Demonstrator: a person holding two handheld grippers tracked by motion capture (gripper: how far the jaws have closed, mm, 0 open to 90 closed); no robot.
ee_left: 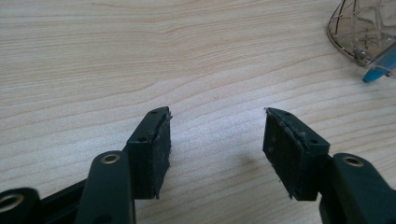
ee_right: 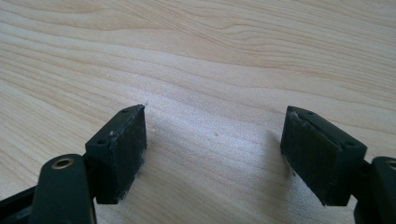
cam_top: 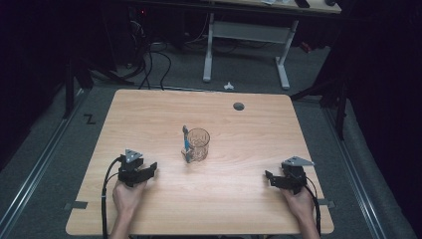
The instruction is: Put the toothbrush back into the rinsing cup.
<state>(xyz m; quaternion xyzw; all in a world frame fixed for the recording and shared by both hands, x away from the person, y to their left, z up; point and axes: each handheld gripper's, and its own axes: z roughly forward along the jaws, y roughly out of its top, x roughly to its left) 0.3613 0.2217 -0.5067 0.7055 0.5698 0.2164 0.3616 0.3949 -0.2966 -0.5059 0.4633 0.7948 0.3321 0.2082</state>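
Wood-grain table [cam_top: 149, 114] with a clear glass cup [cam_top: 198, 144] standing upright about in the middle, and a blue-tipped toothbrush [cam_top: 185, 144] leaning against the cup's left side. Left gripper [cam_top: 148, 172] sits near the cup, down and to its left, jaws spread wide with nothing between them. Right gripper [cam_top: 271, 178] is well apart on the other side, also gaping and empty, just bare wood under it.

I see a pale wood-grain table [cam_top: 149, 114] under a clear, brownish-tinted glass [cam_top: 198, 144]. Against the glass leans a toothbrush [cam_top: 185, 144] with a blue handle. Near the table's front edge, my left gripper [cam_top: 149, 171] and right gripper [cam_top: 269, 177] are black with grey plates.
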